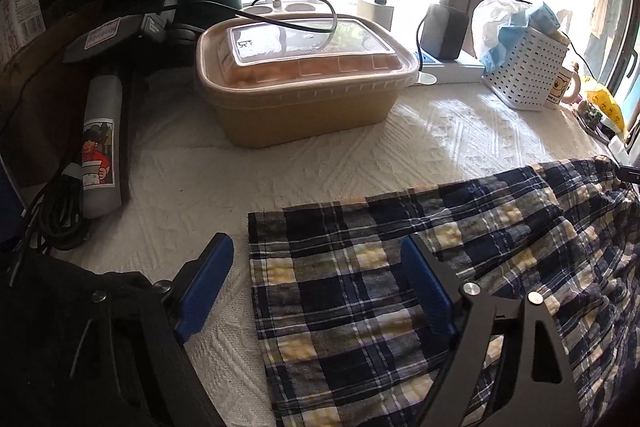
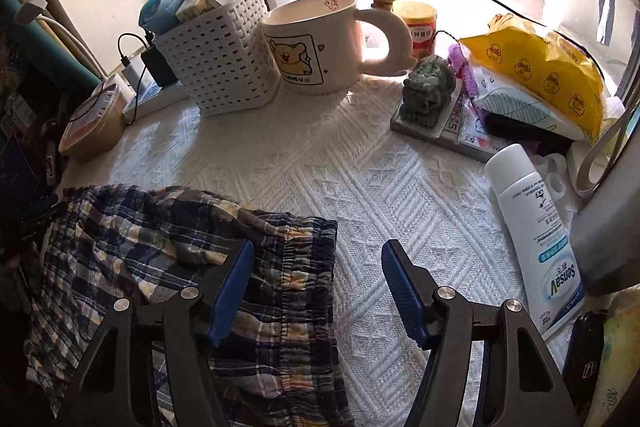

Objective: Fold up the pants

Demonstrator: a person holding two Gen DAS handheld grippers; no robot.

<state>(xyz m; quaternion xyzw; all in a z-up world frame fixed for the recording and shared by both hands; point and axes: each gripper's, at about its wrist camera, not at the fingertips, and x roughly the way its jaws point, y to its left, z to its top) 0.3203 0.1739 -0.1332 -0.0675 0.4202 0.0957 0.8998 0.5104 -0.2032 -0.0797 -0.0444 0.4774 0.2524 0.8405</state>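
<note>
Our left claw [image 1: 320, 287] stands wide, holding nothing, its fingers astride the hem edge of the pants [image 1: 420, 287]. Our right claw [image 2: 318, 287] is wide too, one finger over the elastic waistband, the other over bare cloth [image 2: 400, 187]. The plaid pants [image 2: 160, 247] lie spread on the white cloth between both claws. Behind them we see a lidded box [image 1: 304, 83], a basket [image 2: 220, 55] and a mug [image 2: 320, 43]; a bottle [image 2: 536, 239] lies at the right.

You see a lidded tub [image 1: 304, 83] at upper centre of the left view. In the right view, a mug [image 2: 320, 43] stands beside a basket [image 2: 218, 55], with a bottle [image 2: 536, 235] at right.
</note>
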